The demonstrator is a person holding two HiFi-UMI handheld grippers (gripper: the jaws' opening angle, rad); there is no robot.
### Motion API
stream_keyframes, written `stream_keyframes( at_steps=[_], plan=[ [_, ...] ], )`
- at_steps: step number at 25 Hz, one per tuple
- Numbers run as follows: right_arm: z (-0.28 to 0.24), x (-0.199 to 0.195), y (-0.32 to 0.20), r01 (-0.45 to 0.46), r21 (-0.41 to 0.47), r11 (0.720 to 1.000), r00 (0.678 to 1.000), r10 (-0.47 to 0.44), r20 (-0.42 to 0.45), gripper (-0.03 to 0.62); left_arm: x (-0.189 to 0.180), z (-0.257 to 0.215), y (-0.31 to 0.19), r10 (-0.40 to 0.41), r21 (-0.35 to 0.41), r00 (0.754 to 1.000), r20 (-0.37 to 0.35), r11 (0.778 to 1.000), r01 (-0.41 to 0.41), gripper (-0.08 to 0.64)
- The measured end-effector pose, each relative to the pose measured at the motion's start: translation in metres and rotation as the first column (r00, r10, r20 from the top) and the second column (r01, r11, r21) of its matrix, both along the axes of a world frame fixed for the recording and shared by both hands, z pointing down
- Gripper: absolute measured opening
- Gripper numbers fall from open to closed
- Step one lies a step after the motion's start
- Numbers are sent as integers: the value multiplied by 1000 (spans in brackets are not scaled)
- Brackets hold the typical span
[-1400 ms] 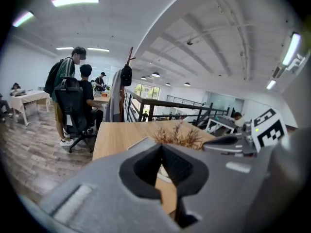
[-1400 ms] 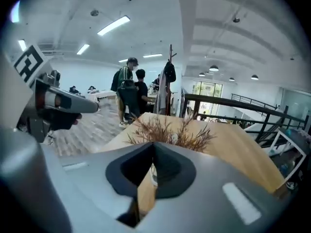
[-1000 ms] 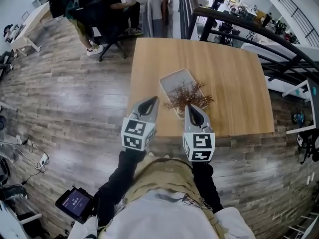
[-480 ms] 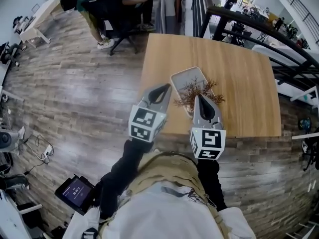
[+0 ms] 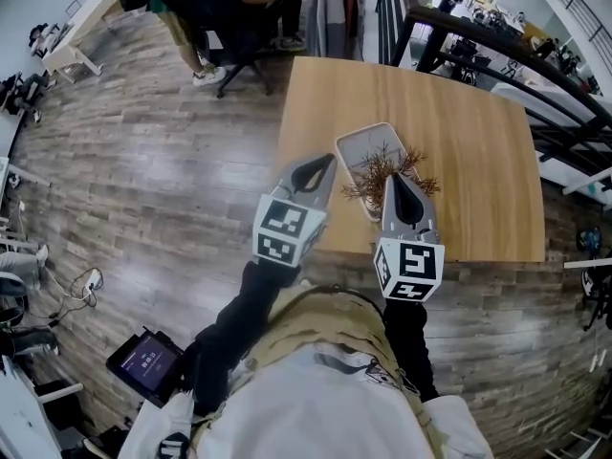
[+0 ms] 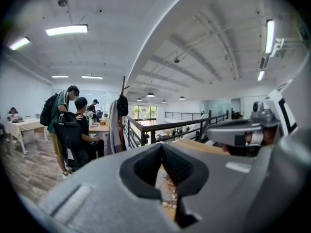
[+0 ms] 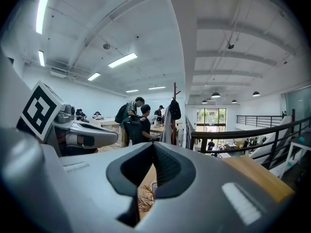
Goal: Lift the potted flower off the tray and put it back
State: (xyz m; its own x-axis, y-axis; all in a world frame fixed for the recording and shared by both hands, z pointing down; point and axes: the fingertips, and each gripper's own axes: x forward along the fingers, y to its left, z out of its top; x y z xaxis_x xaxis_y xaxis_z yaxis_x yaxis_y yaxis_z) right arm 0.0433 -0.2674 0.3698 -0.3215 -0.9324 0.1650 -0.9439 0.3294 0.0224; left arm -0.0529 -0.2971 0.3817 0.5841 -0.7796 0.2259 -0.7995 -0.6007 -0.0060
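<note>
A potted flower of dry brown twigs (image 5: 387,172) stands at the near end of a white tray (image 5: 356,146) on the wooden table (image 5: 469,142); its pot is hidden. My left gripper (image 5: 316,172) hovers shut just left of the tray, holding nothing. My right gripper (image 5: 397,185) hovers shut over the near side of the twigs, also holding nothing. In the left gripper view the left gripper (image 6: 162,147) has its tips together, with twigs (image 6: 170,188) showing through the gap behind them. The right gripper (image 7: 153,144) looks the same in its own view, above the twigs (image 7: 146,198).
A black railing (image 5: 478,36) runs past the table's far right side. People sit on chairs at desks (image 5: 220,8) beyond the table's far left corner. A small screen (image 5: 143,385) lies on the plank floor at the near left.
Both grippers have crept forward over the table's near edge towards the tray, and the right one has risen slightly. Both stay shut, and the flower has not moved.
</note>
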Motion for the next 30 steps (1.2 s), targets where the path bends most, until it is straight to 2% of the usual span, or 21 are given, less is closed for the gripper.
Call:
stream_keyframes(
  at_steps=[21,26,30],
  plan=[
    [1,-4,-13,15,3,1000,1000,-15,-23,3,-14,6,-8,-47,-9,999,4,999,47,2],
    [2,-2,-12,13,0,1000,1000,-13,-25,3,-4,9,-2,11,-58,1000,-12,998,-11,2],
    [3,-3,-8,9,2,1000,1000,-9,-27,3,-4,11,1,16,-45,1000,-13,999,-17,2]
  ],
)
